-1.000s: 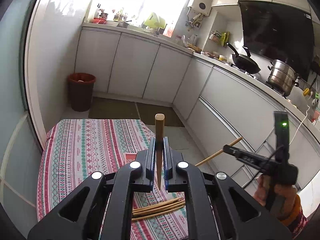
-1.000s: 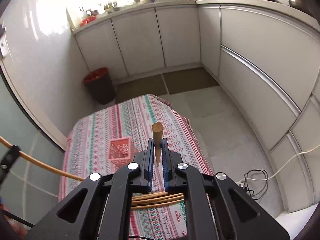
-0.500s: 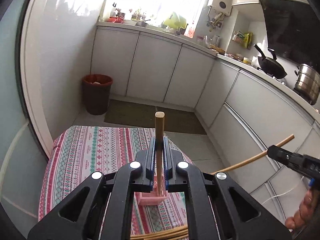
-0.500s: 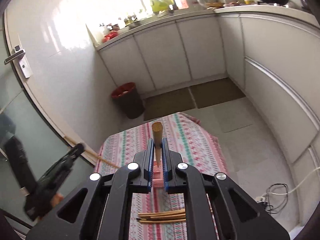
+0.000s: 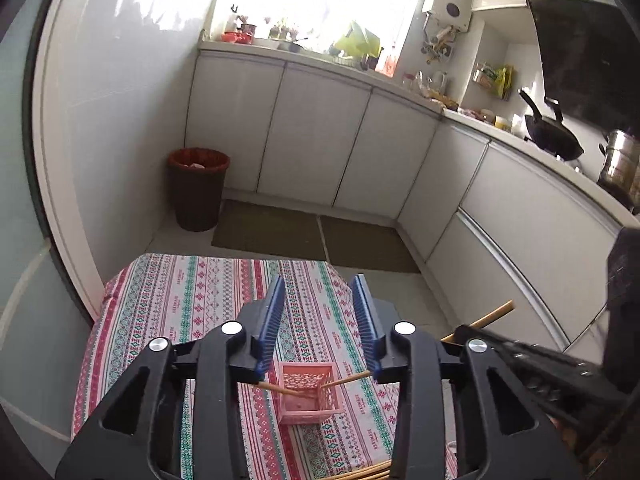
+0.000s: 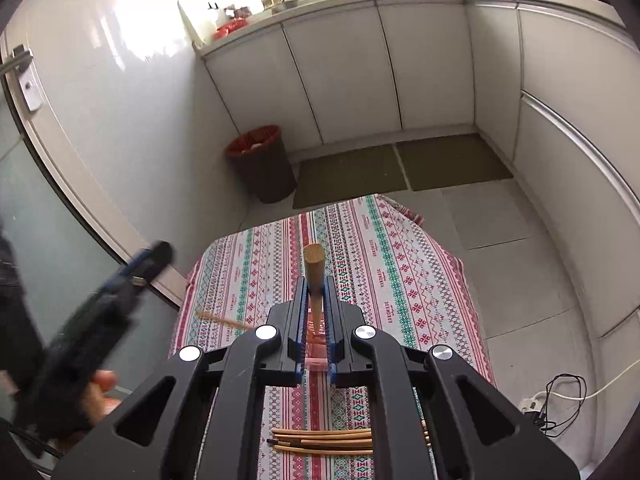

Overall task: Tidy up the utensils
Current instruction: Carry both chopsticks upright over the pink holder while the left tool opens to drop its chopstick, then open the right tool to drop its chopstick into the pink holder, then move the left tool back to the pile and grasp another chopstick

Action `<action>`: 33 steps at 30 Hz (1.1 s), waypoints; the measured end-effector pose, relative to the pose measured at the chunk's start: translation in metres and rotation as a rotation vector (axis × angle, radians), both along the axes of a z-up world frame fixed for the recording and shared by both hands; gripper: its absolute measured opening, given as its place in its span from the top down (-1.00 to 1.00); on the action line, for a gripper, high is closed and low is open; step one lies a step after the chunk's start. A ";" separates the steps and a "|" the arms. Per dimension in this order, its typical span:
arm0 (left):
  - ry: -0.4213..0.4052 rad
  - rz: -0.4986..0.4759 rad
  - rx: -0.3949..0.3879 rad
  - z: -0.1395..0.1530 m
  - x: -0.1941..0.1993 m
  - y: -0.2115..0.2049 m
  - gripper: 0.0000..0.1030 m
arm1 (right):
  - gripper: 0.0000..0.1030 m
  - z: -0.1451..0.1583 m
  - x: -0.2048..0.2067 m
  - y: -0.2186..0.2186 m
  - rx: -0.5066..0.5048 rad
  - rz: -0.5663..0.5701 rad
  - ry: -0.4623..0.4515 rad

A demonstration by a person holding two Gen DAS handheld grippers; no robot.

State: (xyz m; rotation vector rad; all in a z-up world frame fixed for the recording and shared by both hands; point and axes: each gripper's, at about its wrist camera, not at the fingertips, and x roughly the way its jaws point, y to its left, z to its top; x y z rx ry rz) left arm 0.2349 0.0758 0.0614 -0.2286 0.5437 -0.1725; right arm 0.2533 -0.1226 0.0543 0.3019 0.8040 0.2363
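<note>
My left gripper [image 5: 318,280] hovers over the small pink basket [image 5: 310,392] with its jaws opening and nothing between them. Two wooden chopsticks [image 5: 280,390] lean out of the basket, one over each side. My right gripper [image 6: 315,284] is shut on another chopstick [image 6: 314,268], which stands up between the pads above the basket [image 6: 316,346]. In the left wrist view the right gripper [image 5: 520,354] comes in from the right with its chopstick [image 5: 492,316] sticking out. In the right wrist view the left gripper [image 6: 120,292] is a blur at the left.
A bundle of several chopsticks [image 6: 324,440] lies on the patterned tablecloth [image 6: 400,264] near the front edge. A dark bin [image 5: 198,188] stands on the floor by white cabinets [image 5: 312,136]. Cables [image 6: 560,404] lie on the floor at the right.
The left gripper has opened and let go of its chopstick, which now rests in the pink basket. The right gripper has moved over the basket, close beside the left one.
</note>
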 end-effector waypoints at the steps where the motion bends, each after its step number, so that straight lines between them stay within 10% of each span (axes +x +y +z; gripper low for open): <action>1: -0.002 0.002 -0.008 0.003 -0.001 0.002 0.30 | 0.85 -0.001 0.005 0.002 -0.004 0.001 0.003; 7: -0.004 0.028 -0.011 0.011 -0.005 0.009 0.22 | 0.72 -0.016 0.023 0.021 -0.013 0.031 0.018; 9: 0.001 0.036 -0.002 0.012 -0.006 0.012 0.19 | 0.25 -0.016 0.021 0.023 -0.011 0.031 0.007; 23: 0.030 0.061 0.062 0.012 -0.036 0.005 -0.36 | -0.52 0.004 -0.034 -0.007 -0.066 -0.113 -0.058; 33: 0.220 -0.097 0.183 -0.038 -0.058 -0.029 -0.86 | -0.85 -0.012 -0.097 -0.041 -0.109 -0.148 -0.028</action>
